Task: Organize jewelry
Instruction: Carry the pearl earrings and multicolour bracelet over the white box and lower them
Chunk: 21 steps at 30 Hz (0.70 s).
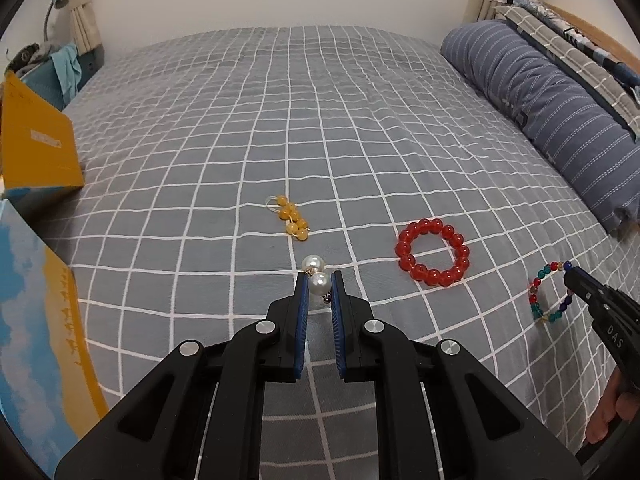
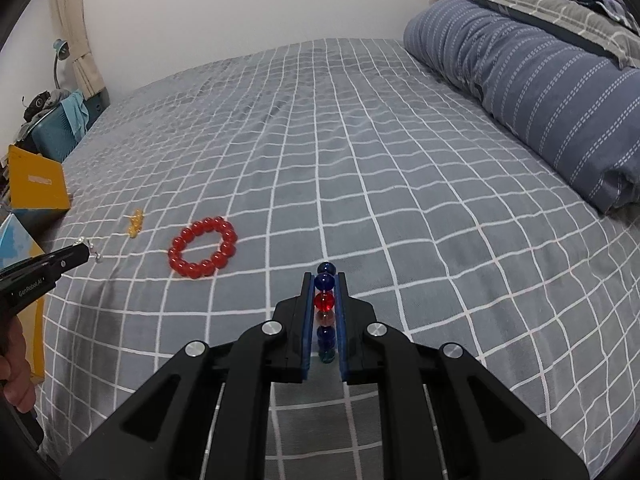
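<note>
My left gripper is shut on a pearl piece, two white pearls showing at its tips; it also shows in the right wrist view. My right gripper is shut on a multicolour bead bracelet, which hangs as a loop in the left wrist view. A red bead bracelet and a string of yellow beads lie on the grey checked bedspread.
A yellow box and a blue-and-yellow box sit at the bed's left edge. A striped blue rolled duvet and pillows lie along the right side. A chair with clothes stands far left.
</note>
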{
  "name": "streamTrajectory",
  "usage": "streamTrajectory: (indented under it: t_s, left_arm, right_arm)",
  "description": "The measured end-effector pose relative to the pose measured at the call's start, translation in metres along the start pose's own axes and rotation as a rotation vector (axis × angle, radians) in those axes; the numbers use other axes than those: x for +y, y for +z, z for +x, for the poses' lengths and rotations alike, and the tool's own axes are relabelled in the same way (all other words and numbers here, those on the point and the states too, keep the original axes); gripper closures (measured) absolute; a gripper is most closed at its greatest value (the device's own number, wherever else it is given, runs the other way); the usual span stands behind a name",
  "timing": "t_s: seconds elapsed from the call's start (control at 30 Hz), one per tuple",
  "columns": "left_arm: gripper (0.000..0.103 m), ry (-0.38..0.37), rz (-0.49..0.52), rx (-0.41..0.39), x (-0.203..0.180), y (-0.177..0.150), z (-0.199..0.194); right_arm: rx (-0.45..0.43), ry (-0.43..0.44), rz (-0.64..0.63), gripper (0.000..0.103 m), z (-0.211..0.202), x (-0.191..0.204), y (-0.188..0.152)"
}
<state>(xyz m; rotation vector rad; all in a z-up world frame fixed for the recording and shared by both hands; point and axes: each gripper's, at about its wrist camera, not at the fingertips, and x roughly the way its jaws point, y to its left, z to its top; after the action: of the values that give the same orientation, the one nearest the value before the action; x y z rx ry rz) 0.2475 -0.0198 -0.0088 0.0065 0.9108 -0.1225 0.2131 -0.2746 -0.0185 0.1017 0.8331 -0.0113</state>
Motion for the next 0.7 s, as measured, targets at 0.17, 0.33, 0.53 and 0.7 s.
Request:
streamTrajectory:
  t_s: [0.17, 0.33, 0.53, 0.7]
  left_arm:
    - [0.093, -0.003, 0.006, -0.009, 0.001, 0.001, -0.012]
    - [0.093, -0.002, 0.011, -0.016, 0.004, 0.002, -0.025]
    - [0.092, -0.003, -0.001, -0.021, 0.014, 0.002, -0.042]
    - [0.092, 0.012, -0.009, -0.041, 0.025, 0.002, -0.058]
  right_arm:
    - [-0.014, 0.011, -0.012, 0.094, -0.006, 0.008, 0.007]
    - [-0.035, 0.026, -0.03, 0.094, -0.015, 0.019, 0.016]
    - [-0.054, 0.053, -0.054, 0.094, -0.025, 0.037, 0.026]
    - [-0.067, 0.077, -0.08, 0.094, -0.032, 0.057, 0.033]
